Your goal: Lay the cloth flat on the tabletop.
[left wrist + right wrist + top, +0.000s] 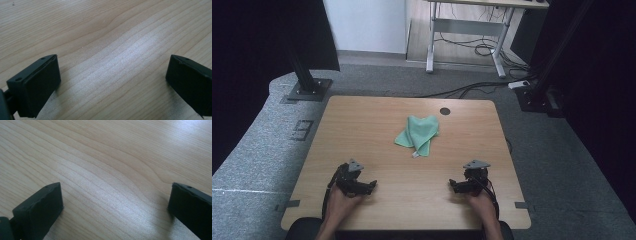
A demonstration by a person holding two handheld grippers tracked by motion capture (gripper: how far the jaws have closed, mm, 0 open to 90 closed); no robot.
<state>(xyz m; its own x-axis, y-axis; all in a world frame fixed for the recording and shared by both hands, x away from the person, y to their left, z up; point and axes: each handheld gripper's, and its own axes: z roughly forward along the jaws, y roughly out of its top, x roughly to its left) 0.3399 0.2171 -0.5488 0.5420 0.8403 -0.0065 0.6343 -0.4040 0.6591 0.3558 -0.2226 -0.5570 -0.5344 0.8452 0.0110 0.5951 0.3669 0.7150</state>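
Observation:
A crumpled green cloth (418,134) lies on the wooden table (362,125), a little behind its middle. My left gripper (362,186) rests low near the front left of the table, held by a hand. Its black jaws stand wide apart over bare wood (112,72) in the left gripper view, nothing between them. My right gripper (462,186) sits near the front right, also in a hand. In the right gripper view its jaws are spread wide over bare wood (115,197). Both grippers are well in front of the cloth, one on each side.
A dark round hole (445,111) marks the tabletop behind the cloth. Grey carpet surrounds the table. Black frame posts (304,75) stand at the back left and back right. A desk frame (467,35) and loose cables (472,90) lie beyond.

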